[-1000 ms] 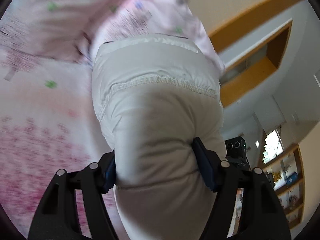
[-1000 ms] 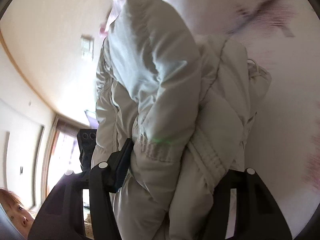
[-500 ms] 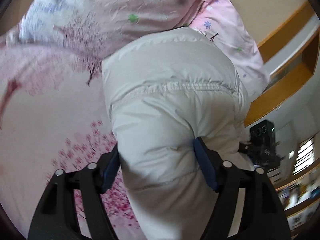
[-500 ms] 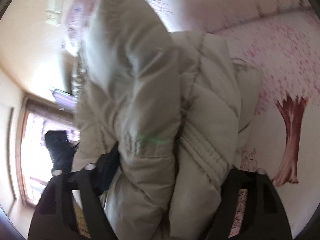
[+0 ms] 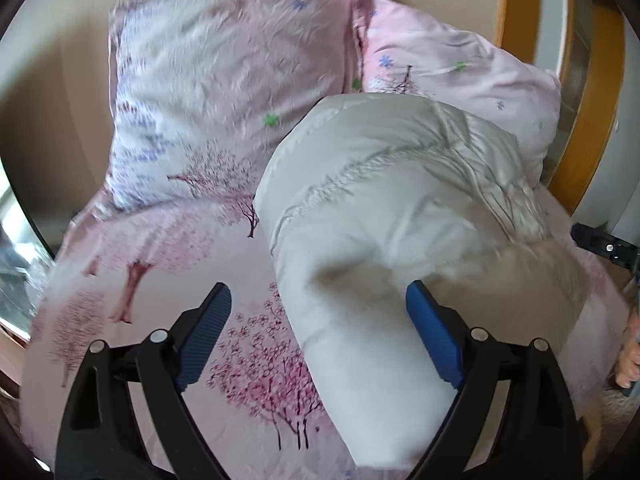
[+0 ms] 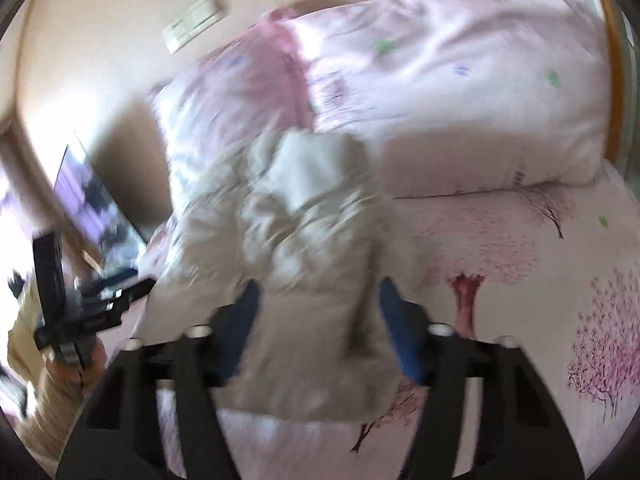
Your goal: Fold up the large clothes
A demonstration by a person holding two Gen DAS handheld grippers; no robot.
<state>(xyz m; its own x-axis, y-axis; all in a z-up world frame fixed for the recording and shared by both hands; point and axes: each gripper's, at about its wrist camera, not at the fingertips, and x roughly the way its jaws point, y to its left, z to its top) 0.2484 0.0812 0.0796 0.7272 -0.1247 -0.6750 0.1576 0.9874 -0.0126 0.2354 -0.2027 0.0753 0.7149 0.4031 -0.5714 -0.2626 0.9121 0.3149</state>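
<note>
Padded white jacket (image 5: 392,216), bundled into a thick roll, lies on the bed sheet (image 5: 160,264) in front of me, its far end resting against two pillows (image 5: 224,92) at the head of the bed. The sheet and pillows are pale pink, printed with pink blossom trees.

From my left wrist camera, my left gripper (image 5: 318,332) points down at the near end of the jacket. Its jaws are opening. The blue pad on the right side touches the jacket, which bulges around it, while the blue pad on the left side stands clear of the fabric with bare sheet showing between them. So the jacket sits between the fingers but is not pinched. At the right edge of this view, part of my other tool and a few fingers of my right hand (image 5: 630,356) show.

From my right wrist camera, the picture is blurred by motion. My right gripper (image 6: 318,320) has the rumpled near end of the jacket between its blue pads, and its jaws are closing. Both pads appear to lie against the fabric, though the blur makes the contact hard to judge. At the left edge, my left hand (image 6: 80,360) holds the other black tool. A beige wall (image 6: 100,40) with a pale switch plate (image 6: 196,20) rises behind the pillows.
</note>
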